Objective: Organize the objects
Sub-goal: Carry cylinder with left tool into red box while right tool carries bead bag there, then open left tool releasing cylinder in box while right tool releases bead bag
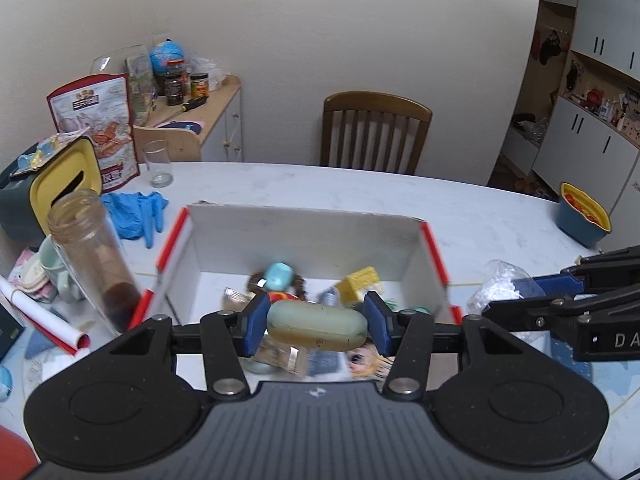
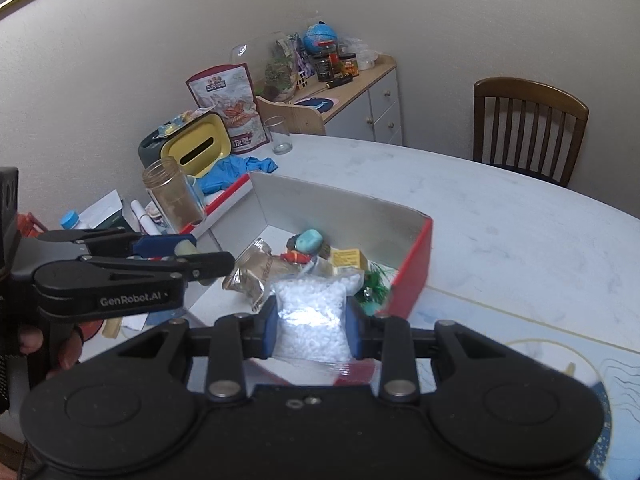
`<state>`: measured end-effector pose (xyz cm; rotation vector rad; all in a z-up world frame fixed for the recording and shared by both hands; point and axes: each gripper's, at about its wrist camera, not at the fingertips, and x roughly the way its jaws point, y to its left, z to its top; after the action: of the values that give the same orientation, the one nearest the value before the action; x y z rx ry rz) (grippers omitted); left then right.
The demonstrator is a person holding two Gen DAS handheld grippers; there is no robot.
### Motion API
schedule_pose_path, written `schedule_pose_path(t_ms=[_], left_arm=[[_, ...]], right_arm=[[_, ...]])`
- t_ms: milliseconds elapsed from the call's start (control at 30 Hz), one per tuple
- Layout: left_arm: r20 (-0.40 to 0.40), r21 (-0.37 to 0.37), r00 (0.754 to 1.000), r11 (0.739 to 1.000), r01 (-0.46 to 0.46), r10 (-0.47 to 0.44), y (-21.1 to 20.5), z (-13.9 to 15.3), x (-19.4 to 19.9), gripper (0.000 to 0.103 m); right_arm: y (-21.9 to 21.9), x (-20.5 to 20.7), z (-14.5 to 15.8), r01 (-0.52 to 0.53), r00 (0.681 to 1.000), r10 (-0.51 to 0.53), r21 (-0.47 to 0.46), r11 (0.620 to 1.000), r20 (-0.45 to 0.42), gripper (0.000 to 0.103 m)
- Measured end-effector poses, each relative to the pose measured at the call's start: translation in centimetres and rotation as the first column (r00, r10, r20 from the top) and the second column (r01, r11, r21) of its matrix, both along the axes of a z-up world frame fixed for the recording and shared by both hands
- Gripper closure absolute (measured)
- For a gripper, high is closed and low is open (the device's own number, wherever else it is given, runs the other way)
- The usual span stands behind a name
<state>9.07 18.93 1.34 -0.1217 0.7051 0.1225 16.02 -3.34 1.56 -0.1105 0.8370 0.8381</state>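
Pale oblong case (image 1: 317, 326) — perhaps soap — between jaws.

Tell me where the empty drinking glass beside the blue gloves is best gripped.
Grip the drinking glass across its straight side wall, near mid-height, coming level from the table's open side. It stands upright and apart from the blue gloves; the snack bag crowds its far side.

Pale green oblong case (image 1: 317, 325), held level crosswise above the near edge of the red-and-white box (image 1: 304, 224). Clear bag of white beads (image 2: 311, 322) hangs over the same box, which contains small toys.
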Motion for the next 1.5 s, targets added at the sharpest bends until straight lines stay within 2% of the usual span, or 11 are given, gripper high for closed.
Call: schedule_pose_path(t_ms=[367,600,800,967,1133,1500], left_arm=[[-0.037,-0.017,0.999,1.0,-0.014,0.013,4.2,-1.3,3.9,0.052],[-0.074,-0.003,0.997,1.0,-0.007,0.007,4.9,-3.2,7.7,0.052],[-0.119,-0.004,0.993,1.0,0.02,-0.021,4.9,-4.8,10.7,0.052],[-0.171,0.003,0.984,0.999,0.045,-0.044,4.6,-6.7,12.7,0.052],[-0.224,-0.022,0.972,0.997,0.07,-0.073,4.6,-8.2,13.8,0.052],[-0.306,-0.01,0.946,0.994,0.111,-0.109,3.8,-9.5,14.5,0.052]], right_arm=[[4.7,0.9,-2.8,0.003,1.0,-0.005,-0.092,0.996,-0.021,0.072],[7.2,1.4,-5.0,0.005,0.998,-0.014,-0.148,0.989,-0.054,0.072],[8.2,1.7,-6.1,-0.009,0.998,0.0,-0.146,0.989,-0.064,0.072],[9.1,1.9,-6.8,-0.031,0.998,0.02,-0.165,0.986,-0.065,0.072],[10.2,2.0,-7.8,-0.039,0.998,0.027,-0.201,0.979,-0.062,0.072],[10.7,1.7,-8.1,-0.06,0.998,0.053,-0.219,0.974,-0.038,0.07]])
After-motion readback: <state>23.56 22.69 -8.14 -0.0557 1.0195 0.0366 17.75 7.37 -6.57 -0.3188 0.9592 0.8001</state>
